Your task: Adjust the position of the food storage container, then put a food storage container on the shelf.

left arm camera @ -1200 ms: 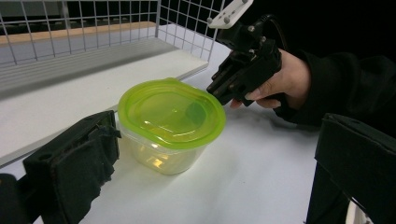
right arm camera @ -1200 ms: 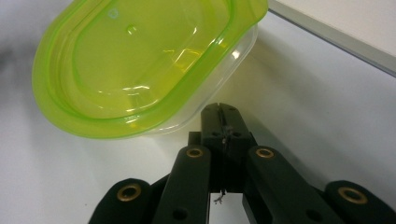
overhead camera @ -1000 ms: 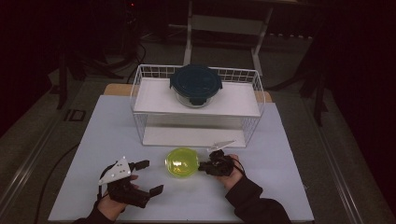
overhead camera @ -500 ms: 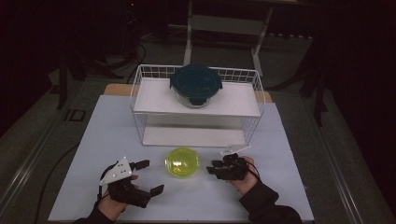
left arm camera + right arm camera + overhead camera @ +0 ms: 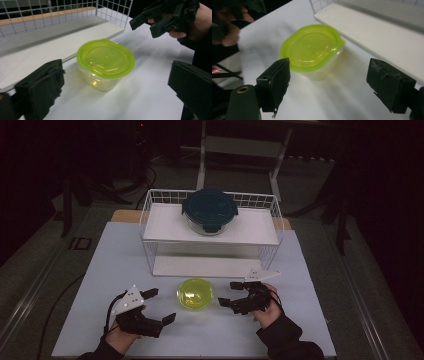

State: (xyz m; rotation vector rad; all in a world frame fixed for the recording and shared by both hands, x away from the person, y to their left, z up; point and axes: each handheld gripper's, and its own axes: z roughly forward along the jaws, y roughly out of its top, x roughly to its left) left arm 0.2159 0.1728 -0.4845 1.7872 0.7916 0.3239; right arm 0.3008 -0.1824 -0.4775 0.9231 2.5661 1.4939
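A small tub [image 5: 195, 294] stands upright on the white table [image 5: 310, 330], near the front edge and about midway along it, just in front of the wire rack [image 5: 150, 220]. Its body is clear plastic with rounded walls; the yellow-green lid [image 5: 106, 58] is glossy, translucent and roundish, seated flat and facing up, with a small tab toward the rack. No long axis can be told. The right gripper [image 5: 231, 293], just right of the tub, has just been opening its jaws; they stand wide apart, nothing between them, clear of the tub. The left gripper [image 5: 160, 306], to the tub's left, also has its jaws spread and empty. A round glass bowl with a dark teal lid [image 5: 209, 210] sits on the rack's upper shelf.
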